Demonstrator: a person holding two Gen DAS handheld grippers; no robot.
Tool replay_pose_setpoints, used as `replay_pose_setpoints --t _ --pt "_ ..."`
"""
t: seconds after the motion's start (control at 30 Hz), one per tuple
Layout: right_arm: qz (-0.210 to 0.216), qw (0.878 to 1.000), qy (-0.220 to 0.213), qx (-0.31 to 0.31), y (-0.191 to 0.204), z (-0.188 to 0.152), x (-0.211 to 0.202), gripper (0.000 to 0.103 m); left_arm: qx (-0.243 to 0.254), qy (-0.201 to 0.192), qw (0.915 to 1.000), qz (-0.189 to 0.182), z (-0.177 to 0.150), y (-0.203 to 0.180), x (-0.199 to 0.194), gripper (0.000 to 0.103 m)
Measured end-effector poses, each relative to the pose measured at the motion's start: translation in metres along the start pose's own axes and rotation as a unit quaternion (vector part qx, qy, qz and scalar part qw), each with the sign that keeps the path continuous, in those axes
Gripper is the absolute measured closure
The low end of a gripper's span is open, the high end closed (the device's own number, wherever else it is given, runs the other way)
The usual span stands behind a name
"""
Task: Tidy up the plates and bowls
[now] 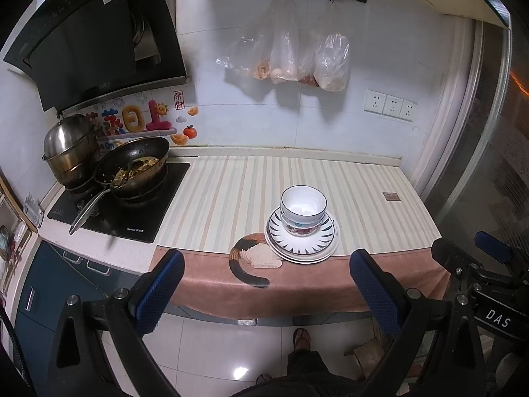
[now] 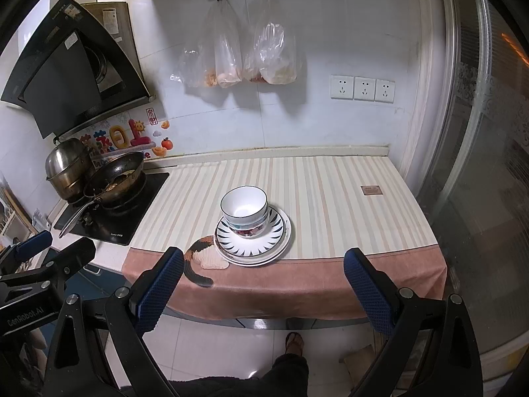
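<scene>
While both tools are hanging off the worktop's front edge, the left gripper (image 1: 266,284) and right gripper (image 2: 263,281) are gaping wide, holding nothing. Stacked bowls (image 2: 244,210) are sitting on stacked plates (image 2: 253,243) near the front edge: stacking apparently finished, perhaps two bowls. Striped cloth (image 2: 330,192) beyond is lying bare; wok (image 2: 115,178) is occupying the left end.
</scene>
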State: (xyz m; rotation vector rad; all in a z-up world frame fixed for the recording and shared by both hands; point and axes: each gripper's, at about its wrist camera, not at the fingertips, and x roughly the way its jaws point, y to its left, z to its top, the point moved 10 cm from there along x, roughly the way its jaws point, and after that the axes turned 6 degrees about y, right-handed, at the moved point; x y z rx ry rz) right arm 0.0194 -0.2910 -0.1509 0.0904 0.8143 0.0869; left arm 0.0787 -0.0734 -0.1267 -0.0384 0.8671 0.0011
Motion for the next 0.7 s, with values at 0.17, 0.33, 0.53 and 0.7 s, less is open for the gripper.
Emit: replay_pose_setpoints --t 0.17,0.33,0.53,0.7 --pt "-0.001 1.0 0.001 0.0 0.0 0.0 0.001 0.004 -0.002 0.001 1.0 0.0 -0.001 0.001 0.001 0.001" --pt "0.0 1.0 0.001 0.0 0.001 -0.001 0.0 0.004 -0.004 0.002 1.0 0.0 -0.002 0.005 0.003 0.0" --pt "-0.001 1.0 0.002 -0.002 0.002 -0.002 0.003 0.004 -0.005 0.004 1.0 -0.001 -0.002 0.01 0.004 0.001" --pt "0.001 1.0 0.004 -0.004 0.005 -0.004 0.007 0.004 -0.006 0.005 1.0 0.0 -0.002 0.014 0.006 0.001"
